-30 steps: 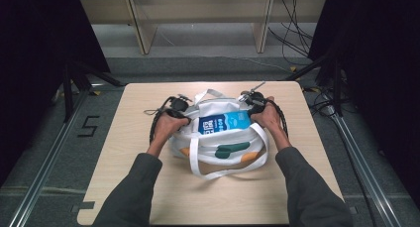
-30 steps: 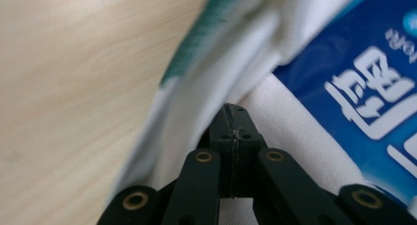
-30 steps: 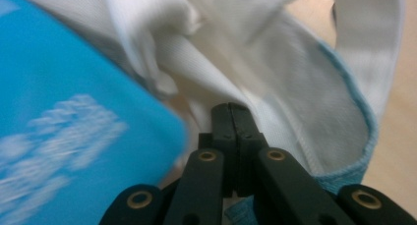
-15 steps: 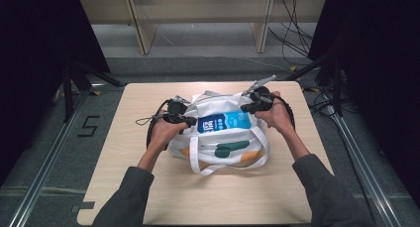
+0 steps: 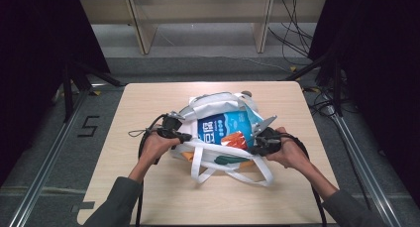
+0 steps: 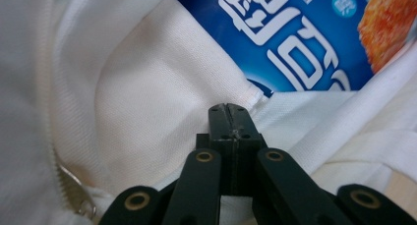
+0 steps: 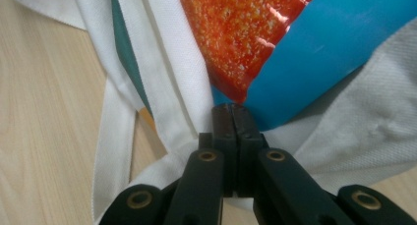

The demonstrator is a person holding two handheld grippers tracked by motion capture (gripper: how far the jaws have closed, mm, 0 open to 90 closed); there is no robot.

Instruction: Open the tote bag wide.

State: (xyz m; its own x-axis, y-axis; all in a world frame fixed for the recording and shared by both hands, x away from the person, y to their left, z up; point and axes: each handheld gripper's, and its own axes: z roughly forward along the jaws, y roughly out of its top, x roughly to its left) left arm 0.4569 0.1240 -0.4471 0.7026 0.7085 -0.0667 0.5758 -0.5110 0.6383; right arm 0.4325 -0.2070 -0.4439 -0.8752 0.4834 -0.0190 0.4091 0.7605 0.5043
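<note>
White cloth bag [image 5: 218, 160] — blue packet [image 5: 224, 128] inside, wooden table [image 5: 148, 95]

Your surroundings: a light wooden table [image 5: 148, 187] with rounded corners, standing on grey floor that bears a black "5" marking [image 5: 88, 126] to its left. Beyond the far edge you have pale wooden shelf uprights [image 5: 141, 28], loose black cables [image 5: 292, 33] and black stand legs [image 5: 74, 81] on either side.

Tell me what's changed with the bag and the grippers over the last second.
Both hands drew back toward the near table edge: left gripper and right gripper came along, shut on the white bag's rim, spreading it. The blue packet stays inside; the table is unchanged.
</note>
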